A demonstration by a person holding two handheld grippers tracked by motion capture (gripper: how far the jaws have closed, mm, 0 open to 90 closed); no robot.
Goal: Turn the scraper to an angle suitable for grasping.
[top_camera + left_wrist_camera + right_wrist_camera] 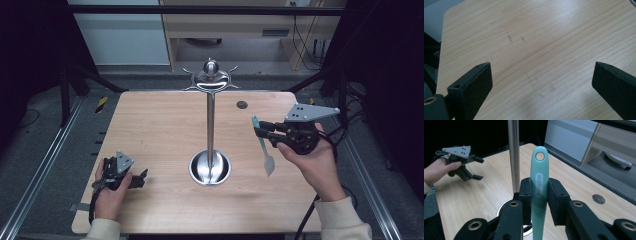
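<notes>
1. Two grippers are at work, one in each hand; one utensil, one metal stand and one wooden table (150,130) make up the rest.

2. One pale green utensil (263,145) – a spatula-like tool with a hanging hole at the end of its handle – is pinched by the right gripper (264,132) above the right half of the table, clear of the wood. In the right gripper view the two black pads press on either side of the handle (539,185), below the hole.

3. One left gripper (141,179) rests low near the table's front left corner, held in the person's left hand (107,192). Its jaws stand spread wide with nothing between them; the left gripper view shows bare wood grain in the gap (541,75).

4. One stand (210,120) rises from a round, shiny base (210,168) at the table's middle – an upright pole topped by a ring of curved hooks (212,80). It stands between the two grippers, just left of the utensil, and in the right gripper view the pole (514,155) crosses right beside the handle.

5. One small round hole (242,104) sits in the tabletop behind the stand, towards the far right.

6. From the high view the utensil's long axis runs nearly front to back, slightly slanted: handle end towards the far edge, flat blade (269,165) towards the person.
</notes>
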